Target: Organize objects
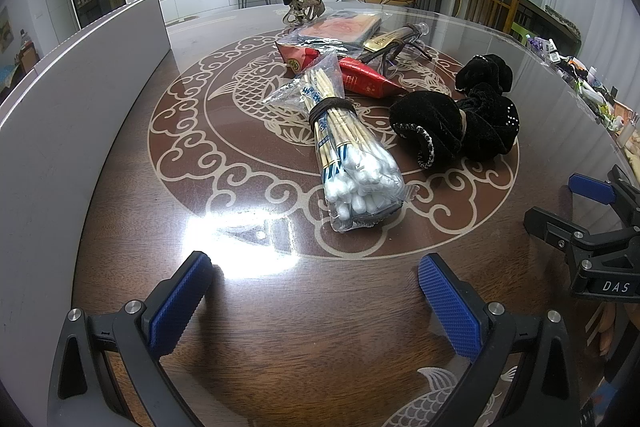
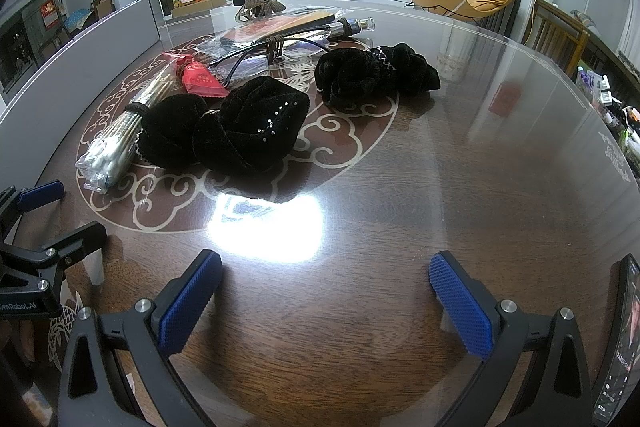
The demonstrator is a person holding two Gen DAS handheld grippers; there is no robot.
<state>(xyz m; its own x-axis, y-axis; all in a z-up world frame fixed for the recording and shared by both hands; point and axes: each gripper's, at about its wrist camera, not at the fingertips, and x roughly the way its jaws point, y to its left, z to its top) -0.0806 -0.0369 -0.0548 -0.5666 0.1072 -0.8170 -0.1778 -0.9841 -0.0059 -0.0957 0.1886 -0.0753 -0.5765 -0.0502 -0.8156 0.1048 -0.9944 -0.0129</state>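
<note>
A clear bag of cotton swabs (image 1: 352,147) (image 2: 116,147), bound with a dark band, lies mid-table. Right of it sit two black velvet scrunchies, the near one (image 1: 452,127) (image 2: 244,127) and the far one (image 1: 486,71) (image 2: 372,75). Behind lie red packets (image 1: 368,79) (image 2: 202,81), glasses (image 1: 400,57) (image 2: 256,57), a bottle (image 1: 396,37) (image 2: 352,27) and a flat plastic-wrapped pack (image 1: 340,27) (image 2: 276,25). My left gripper (image 1: 316,303) stands open short of the swabs. My right gripper (image 2: 326,303) stands open over bare table, nothing between its fingers.
The round brown table (image 2: 480,155) has a glass top with a fish pattern. A grey panel (image 1: 60,115) (image 2: 80,43) runs along the left edge. A bow hair clip (image 1: 302,3) (image 2: 256,1) sits at the back. A phone (image 2: 624,339) stands at the far right. Wooden chairs (image 2: 556,31) stand beyond.
</note>
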